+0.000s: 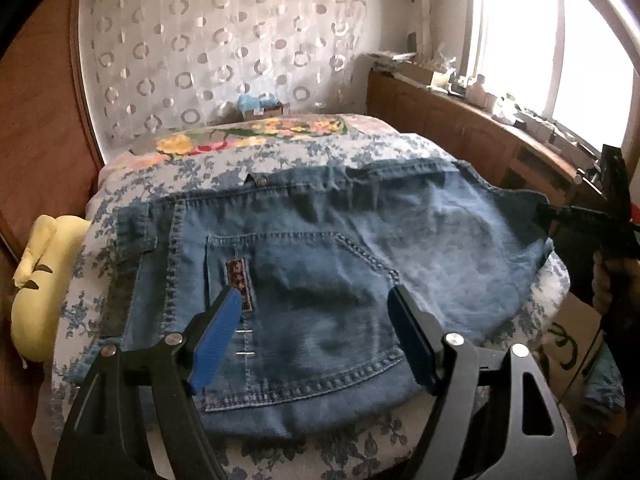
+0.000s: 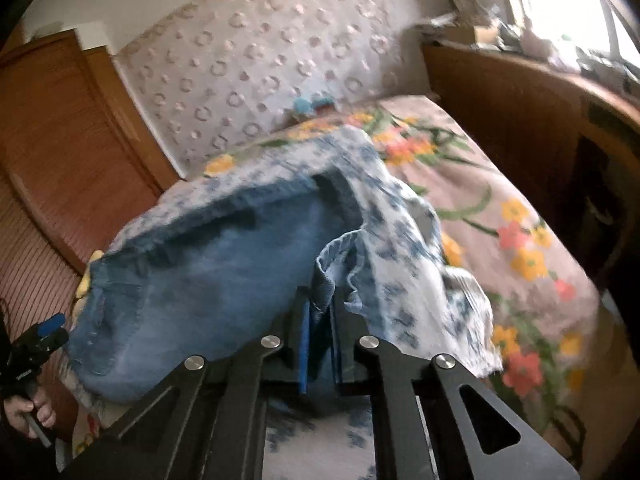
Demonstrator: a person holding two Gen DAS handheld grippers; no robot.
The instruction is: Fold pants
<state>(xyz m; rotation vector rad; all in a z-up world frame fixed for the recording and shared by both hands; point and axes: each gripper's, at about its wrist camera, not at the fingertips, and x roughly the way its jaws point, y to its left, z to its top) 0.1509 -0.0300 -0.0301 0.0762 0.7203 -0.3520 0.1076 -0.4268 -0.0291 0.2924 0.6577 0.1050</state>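
Observation:
Blue denim pants (image 1: 320, 248) lie folded on a blue-flowered cloth (image 1: 224, 160) on the bed, back pocket and waistband up. My left gripper (image 1: 316, 304) is open and empty, hovering just above the pocket. My right gripper (image 2: 320, 300) is shut on the pants' edge (image 2: 326, 276), lifting it slightly; it also shows at the right edge of the left wrist view (image 1: 560, 214), pinching the denim. The pants in the right wrist view (image 2: 192, 280) stretch leftward and are blurred. The left gripper (image 2: 44, 334) shows at the far left of the right wrist view.
A bedspread with yellow and red flowers (image 2: 500, 220) covers the bed. A yellow plush (image 1: 40, 280) lies at the bed's left. A wooden cabinet (image 1: 460, 120) with clutter runs under the window at right. A wooden wardrobe (image 2: 60, 140) stands left.

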